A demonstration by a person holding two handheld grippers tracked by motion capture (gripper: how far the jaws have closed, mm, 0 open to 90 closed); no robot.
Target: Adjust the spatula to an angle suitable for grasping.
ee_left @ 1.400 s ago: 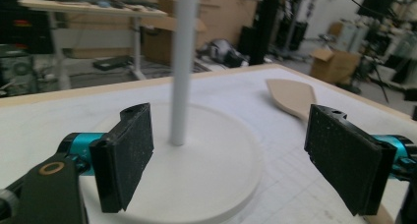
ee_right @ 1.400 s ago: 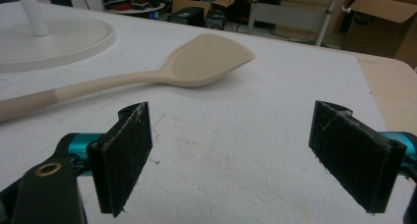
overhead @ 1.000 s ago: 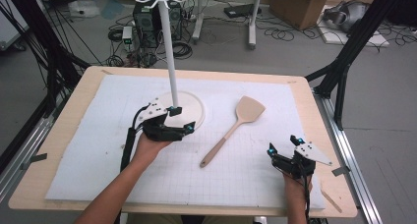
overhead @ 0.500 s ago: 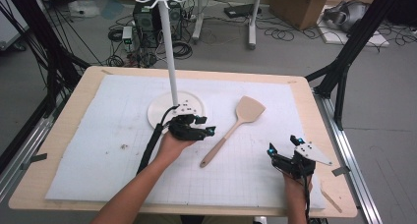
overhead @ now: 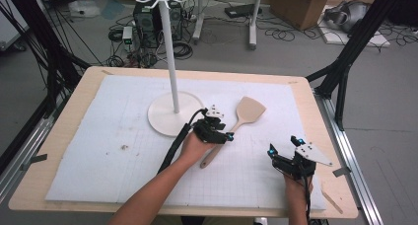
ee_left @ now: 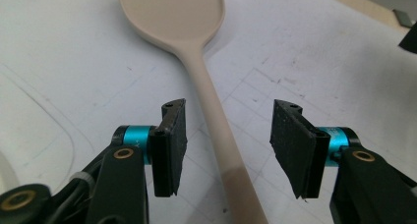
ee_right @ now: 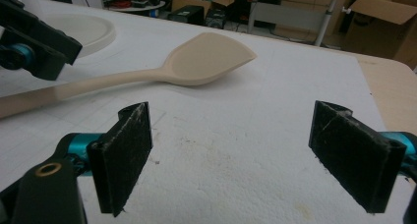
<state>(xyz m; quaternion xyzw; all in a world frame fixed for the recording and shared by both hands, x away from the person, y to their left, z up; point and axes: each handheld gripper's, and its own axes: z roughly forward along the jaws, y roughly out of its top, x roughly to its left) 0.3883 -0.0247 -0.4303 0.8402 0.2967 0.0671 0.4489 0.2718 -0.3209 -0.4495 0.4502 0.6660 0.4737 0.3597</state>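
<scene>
Beige wooden spatula [overhead: 233, 128] lying flat on the white mat [overhead: 98, 136], its handle straddled by the left tool [overhead: 223, 134], not yet pinched.

Seen along the left tool [ee_left: 223, 150], the handle [ee_left: 221, 135] runs between the two black pads, closer to one pad with a clear gap to the other; the jaws have just been closing, so this looks like the grasping step, and the next move likely calls for squeezing until both pads bear on the handle, then lifting, perhaps toward the white hook stand [overhead: 170, 62] just beside it. Right tool [overhead: 288, 158] rests near the table [overhead: 315, 116] edge, well apart, jaws spread wide with nothing between them. No brand, label or writing is legible.
</scene>
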